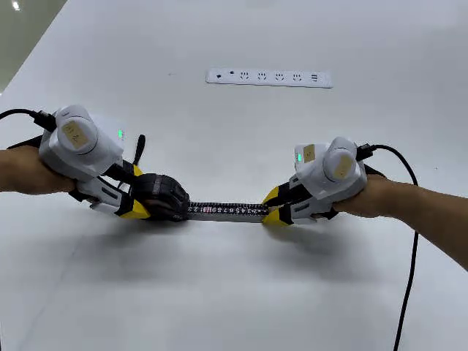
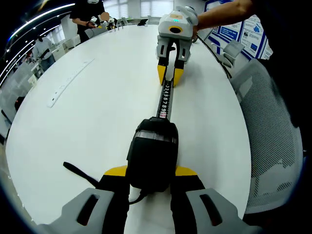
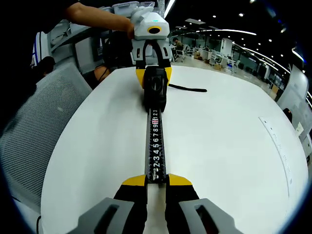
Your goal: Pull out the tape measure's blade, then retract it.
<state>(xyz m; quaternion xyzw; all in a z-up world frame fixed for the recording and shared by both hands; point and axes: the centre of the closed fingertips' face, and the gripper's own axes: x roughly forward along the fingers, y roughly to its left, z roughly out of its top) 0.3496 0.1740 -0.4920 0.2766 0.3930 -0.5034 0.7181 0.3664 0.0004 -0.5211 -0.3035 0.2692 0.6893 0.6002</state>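
Now, nearer the person than the power strip (image 1: 268,77), the tape measure (image 1: 159,197) sits on the white table (image 1: 219,292), its black case clamped between the left gripper's (image 1: 136,191) jaws. The right gripper (image 1: 273,206) pinches the end of the drawn-out blade (image 1: 227,210).

White power strip (image 1: 268,77) on table (image 1: 219,292)

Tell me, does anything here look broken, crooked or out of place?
Nothing stands out. The left gripper holds the tape measure, and the right gripper pinches its blade, which runs straight between them. A power strip lies apart on the table.
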